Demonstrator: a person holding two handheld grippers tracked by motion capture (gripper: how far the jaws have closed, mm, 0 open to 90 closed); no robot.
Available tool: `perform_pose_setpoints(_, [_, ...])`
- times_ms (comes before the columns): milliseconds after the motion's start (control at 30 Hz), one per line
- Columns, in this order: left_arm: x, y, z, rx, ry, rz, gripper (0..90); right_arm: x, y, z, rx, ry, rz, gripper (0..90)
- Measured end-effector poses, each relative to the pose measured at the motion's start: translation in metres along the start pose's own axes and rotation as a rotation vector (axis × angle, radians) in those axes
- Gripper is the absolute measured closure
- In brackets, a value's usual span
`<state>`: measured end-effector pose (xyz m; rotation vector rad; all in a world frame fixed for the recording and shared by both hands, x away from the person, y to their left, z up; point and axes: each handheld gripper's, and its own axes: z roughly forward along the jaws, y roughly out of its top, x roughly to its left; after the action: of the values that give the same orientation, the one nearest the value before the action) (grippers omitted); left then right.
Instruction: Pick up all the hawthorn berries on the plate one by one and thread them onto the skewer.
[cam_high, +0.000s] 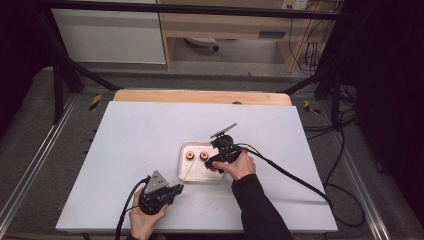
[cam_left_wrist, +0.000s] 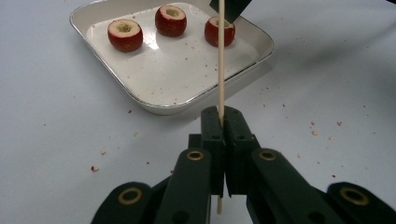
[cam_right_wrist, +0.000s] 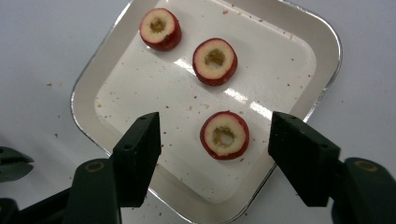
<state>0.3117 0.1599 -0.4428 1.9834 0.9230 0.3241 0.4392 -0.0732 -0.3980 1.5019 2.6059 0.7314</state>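
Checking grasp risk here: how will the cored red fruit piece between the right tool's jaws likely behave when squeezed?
The fruit piece is hollow with pale flesh, so it probably crushes easily. It sits flat on its cut face and seems unlikely to roll. Crumbs on the tray hint it sheds bits.

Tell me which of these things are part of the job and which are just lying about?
Part of the job:
- wooden skewer, clamped in the left hand-held gripper
- three cored red fruit pieces
- white tray holding them
- right hand-held gripper, open around the nearest piece

Just lying about:
- crumbs on the white table
- cables on the floor
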Motion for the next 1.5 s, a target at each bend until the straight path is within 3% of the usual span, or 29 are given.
perform_pose_setpoints(200, [0.000, -0.001, 0.000, 0.004, 0.000, 0.003, 88.1, 0.000, 0.002, 0.007, 0.035, -0.014, 0.026, 47.6])
perform_pose_setpoints(300, [0.000, -0.001, 0.000, 0.003, -0.001, 0.003, 88.1, -0.001, 0.003, 0.009, 0.047, -0.013, 0.006, 50.2])
perform_pose_setpoints(467, [0.000, -0.001, 0.001, 0.008, -0.005, 0.006, 88.1, -0.002, 0.005, 0.013, 0.081, -0.009, -0.103, 52.0])
perform_pose_setpoints(500, [0.000, -0.001, 0.001, 0.010, -0.006, 0.007, 88.1, -0.002, 0.005, 0.013, 0.081, -0.009, -0.103, 52.0])
perform_pose_setpoints(533, [0.000, -0.001, 0.001, 0.011, -0.006, 0.008, 88.1, -0.001, 0.007, 0.014, 0.090, -0.007, -0.158, 51.9])
perform_pose_setpoints(633, [0.000, -0.001, 0.001, 0.013, -0.005, 0.007, 88.1, -0.002, 0.008, 0.015, 0.097, -0.015, -0.228, 52.0])
perform_pose_setpoints(800, [0.000, -0.001, 0.002, 0.015, -0.006, 0.008, 88.1, -0.004, 0.010, 0.016, 0.106, -0.012, -0.293, 54.7])
perform_pose_setpoints(1067, [0.000, -0.001, 0.002, 0.019, -0.009, 0.009, 88.1, -0.002, 0.012, 0.019, 0.140, 0.021, -0.354, 56.7])
perform_pose_setpoints(1367, [0.000, -0.001, 0.002, 0.023, -0.010, 0.012, 88.1, 0.000, 0.014, 0.024, 0.175, 0.014, -0.346, 58.9])
perform_pose_setpoints(1500, [0.000, -0.001, 0.002, 0.023, -0.011, 0.014, 88.1, 0.000, 0.014, 0.025, 0.190, 0.014, -0.310, 59.8])
